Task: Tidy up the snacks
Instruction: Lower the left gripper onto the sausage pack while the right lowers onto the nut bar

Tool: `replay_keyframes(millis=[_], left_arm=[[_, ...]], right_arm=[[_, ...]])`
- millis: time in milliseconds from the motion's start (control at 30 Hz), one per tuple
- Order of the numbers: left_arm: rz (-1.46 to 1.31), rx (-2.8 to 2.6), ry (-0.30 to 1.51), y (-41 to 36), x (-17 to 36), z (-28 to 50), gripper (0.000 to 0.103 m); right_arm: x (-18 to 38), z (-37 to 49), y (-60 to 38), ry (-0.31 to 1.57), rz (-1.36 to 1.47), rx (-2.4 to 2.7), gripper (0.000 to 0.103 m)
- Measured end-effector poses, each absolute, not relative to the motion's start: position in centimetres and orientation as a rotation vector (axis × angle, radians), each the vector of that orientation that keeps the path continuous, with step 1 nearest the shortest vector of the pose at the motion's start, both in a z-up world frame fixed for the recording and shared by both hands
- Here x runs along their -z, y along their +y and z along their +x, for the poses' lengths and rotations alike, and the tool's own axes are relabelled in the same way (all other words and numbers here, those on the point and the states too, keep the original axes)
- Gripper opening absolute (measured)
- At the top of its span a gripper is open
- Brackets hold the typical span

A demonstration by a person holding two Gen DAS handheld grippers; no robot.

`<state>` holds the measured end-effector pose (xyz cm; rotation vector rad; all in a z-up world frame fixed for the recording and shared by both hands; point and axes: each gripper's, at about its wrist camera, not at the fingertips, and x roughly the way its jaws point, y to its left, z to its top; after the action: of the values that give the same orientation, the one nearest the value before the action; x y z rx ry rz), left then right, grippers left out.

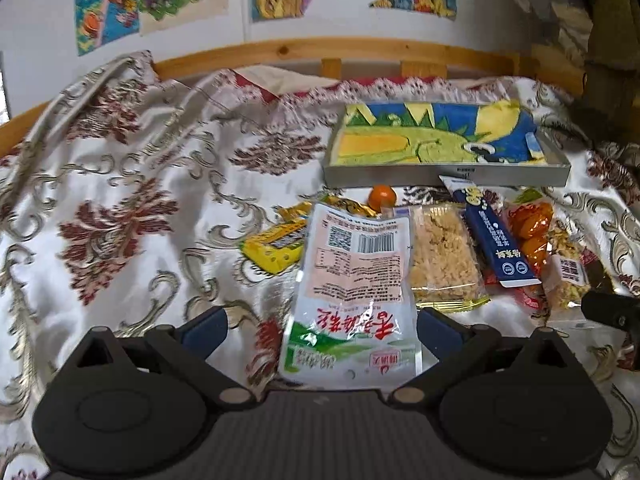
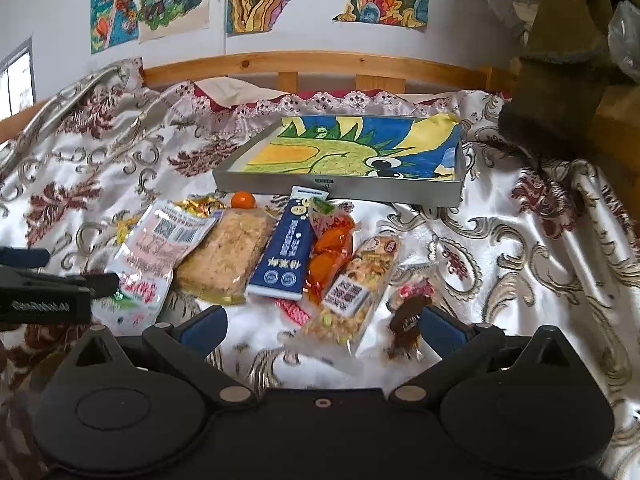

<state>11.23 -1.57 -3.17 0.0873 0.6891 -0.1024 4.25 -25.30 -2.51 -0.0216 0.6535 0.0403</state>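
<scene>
- Lying on a patterned bedspread, the snacks form a loose row just in front of the shallow grey tray, whose floor carries a bright dinosaur picture and holds no snack.
- Only the left wrist view shows the left gripper with its 2 blue-padded fingers spread wide, 1 on each side of the white pouch — no pad touches it.
- Only the right wrist view shows the dark-brown small packet, just inside the right pad of the right gripper; its fingers are also wide apart and grip nothing. The left gripper appears there from the side, at the pouch's near corner.
- Counted from the tray outward: 1 small orange ball closest to the tray's front wall, 1 white pouch, 1 pale crispy bar, 1 navy stick pack whose far end touches the tray, 1 clear bag of orange pieces, 1 nut bar, 1 dark-brown packet.
- A yellow wrapper is clear in the left view — half hidden in the right one.
- Bare cloth lies left of the tray and right of it; a wooden rail runs behind the tray.
</scene>
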Motion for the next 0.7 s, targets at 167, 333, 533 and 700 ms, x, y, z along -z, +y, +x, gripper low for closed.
replay_keyframes(millis=[167,333,533,700], left_arm=[[0.112,0.153,0.729,-2.5,4.3,13.7,0.103],[0.170,0.164,0.771,-3.3,5.4,15.9,0.103],[0.213,0.181,0.802,-3.9,6.3,17.4,0.103],[0.178,0.216,0.815,-3.6,6.5,18.2,0.103]], right_arm=[[3.6,6.0,-25.7,0.659,-0.007,-0.032,0.091],[5.1,7.4,-25.7,0.692,0.002,-0.026,0.086],[6.4,9.0,-25.5,0.701,0.013,-0.018,0.081],[7.1,9.9,-25.6,0.699,0.048,-0.011,0.081]])
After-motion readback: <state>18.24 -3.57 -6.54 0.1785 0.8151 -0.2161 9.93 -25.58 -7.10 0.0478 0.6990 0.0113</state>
